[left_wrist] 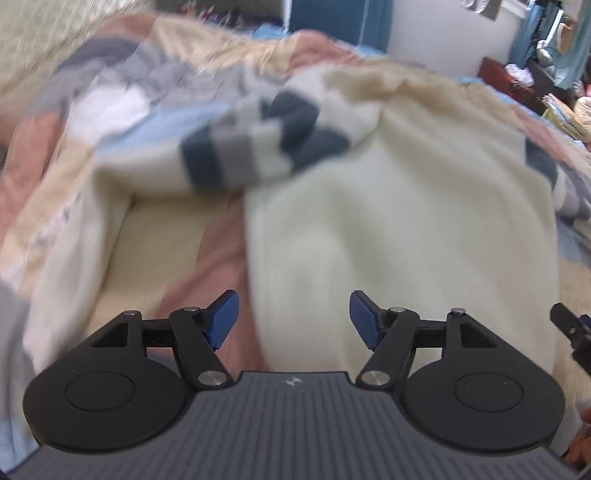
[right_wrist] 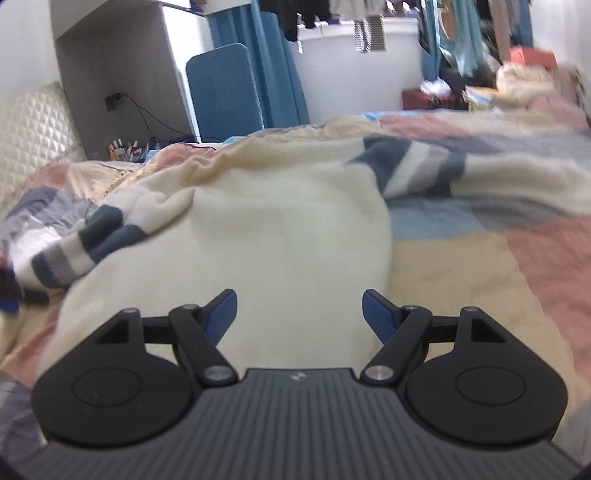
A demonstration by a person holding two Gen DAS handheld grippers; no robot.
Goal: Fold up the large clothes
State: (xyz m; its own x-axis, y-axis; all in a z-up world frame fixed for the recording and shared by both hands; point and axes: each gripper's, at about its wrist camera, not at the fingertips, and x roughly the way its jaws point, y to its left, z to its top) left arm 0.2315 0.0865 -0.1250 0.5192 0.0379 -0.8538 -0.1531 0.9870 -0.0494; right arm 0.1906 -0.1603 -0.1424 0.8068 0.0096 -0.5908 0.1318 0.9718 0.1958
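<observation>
Sweater [right_wrist: 266, 229] is the one garment we work on: a cream knitted piece, soft and fuzzy, lying spread on the bed. We count two sleeves. Each one ends in bands of dark blue, grey and white. In the right wrist view one sleeve [right_wrist: 85, 247] lies crumpled at the left of the body, and the other sleeve [right_wrist: 417, 166] stretches out to the right over the bedding. In the left wrist view the same sweater [left_wrist: 388, 221] fills the middle, with a striped sleeve [left_wrist: 258, 147] folded across its upper part; this picture is blurred, so finer detail is not clear.

Under the garment lies one quilt [right_wrist: 517, 266], made of large flat patches in pink, beige, light blue and grey.

Our left gripper [left_wrist: 294, 317] hangs over the lower edge of the sweater body, its two blue-padded fingers spread wide and pinching nothing. Our right gripper [right_wrist: 299, 315] is also over the cream body, fingers spread wide, nothing between them.

Further away we see a padded cream headboard [right_wrist: 33, 133], a blue curtain [right_wrist: 273, 62], and clothes hanging [right_wrist: 332, 18] at the window.
</observation>
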